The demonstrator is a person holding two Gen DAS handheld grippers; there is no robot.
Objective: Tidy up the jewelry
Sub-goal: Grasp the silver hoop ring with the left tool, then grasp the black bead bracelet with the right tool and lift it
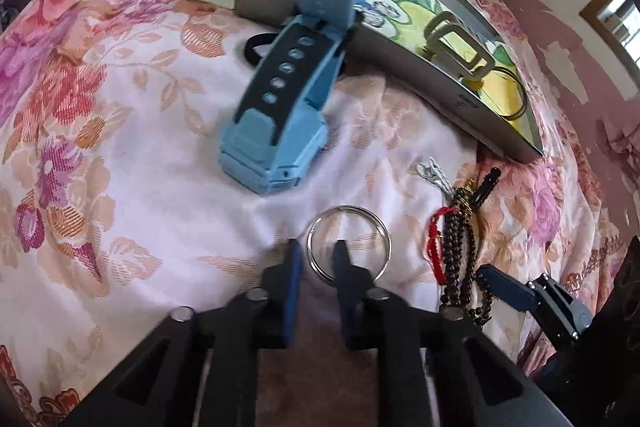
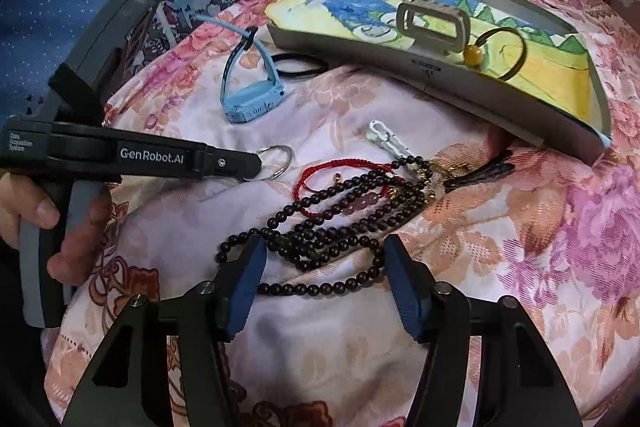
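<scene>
Lying on the floral bedspread (image 1: 120,155), silver ring (image 1: 348,242), its near rim sitting between the narrowed fingers of the left gripper (image 1: 316,267), not yet clearly pinched. Probably picking it up for the tray (image 1: 400,67); needing a full squeeze, then a lift. Hovering wide open over the dark bead strand (image 2: 320,243), right gripper (image 2: 326,259). Showing only in the right view, a hand (image 2: 48,223) on the handle.

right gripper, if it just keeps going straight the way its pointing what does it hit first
Most likely the dark bead necklace: the open right gripper already straddles its strands on the floral bedspread. Beyond lie the red cord bracelet and the tray, though depth is unclear.
</scene>
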